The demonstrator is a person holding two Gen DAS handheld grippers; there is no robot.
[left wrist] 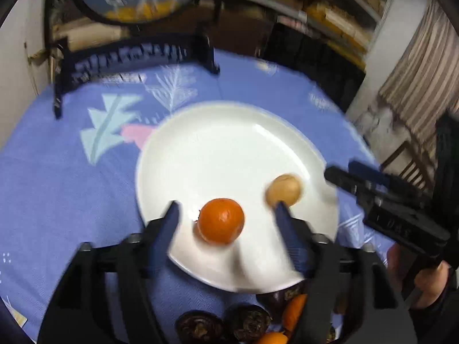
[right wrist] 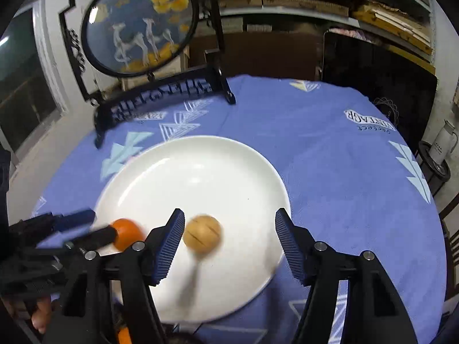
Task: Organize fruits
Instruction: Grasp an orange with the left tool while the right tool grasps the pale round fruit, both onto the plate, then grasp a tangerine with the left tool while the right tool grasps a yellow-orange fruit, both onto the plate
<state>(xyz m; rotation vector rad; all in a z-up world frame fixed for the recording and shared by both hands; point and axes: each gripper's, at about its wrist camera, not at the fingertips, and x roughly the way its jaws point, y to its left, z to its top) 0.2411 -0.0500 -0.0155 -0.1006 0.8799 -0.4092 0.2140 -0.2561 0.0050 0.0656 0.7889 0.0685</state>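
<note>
A white plate [left wrist: 218, 149] lies on the blue tablecloth. An orange [left wrist: 221, 220] rests on its near part, between the open fingers of my left gripper [left wrist: 226, 215], not gripped. A tan round fruit [left wrist: 283, 189] sits on the plate to the orange's right. In the right wrist view the tan fruit [right wrist: 202, 234] is blurred, between the open fingers of my right gripper [right wrist: 229, 229], close to the left finger. The orange [right wrist: 127, 233] and plate [right wrist: 200, 172] show there too. Each gripper shows in the other's view, the right [left wrist: 373, 183] and the left [right wrist: 77, 226].
Several dark fruits [left wrist: 223, 326] and more oranges [left wrist: 295, 309] lie near the plate's front edge. A black decorative stand [right wrist: 160, 91] with a round painted screen [right wrist: 137, 25] stands at the table's back left. A dark panel [right wrist: 378, 80] stands behind the table.
</note>
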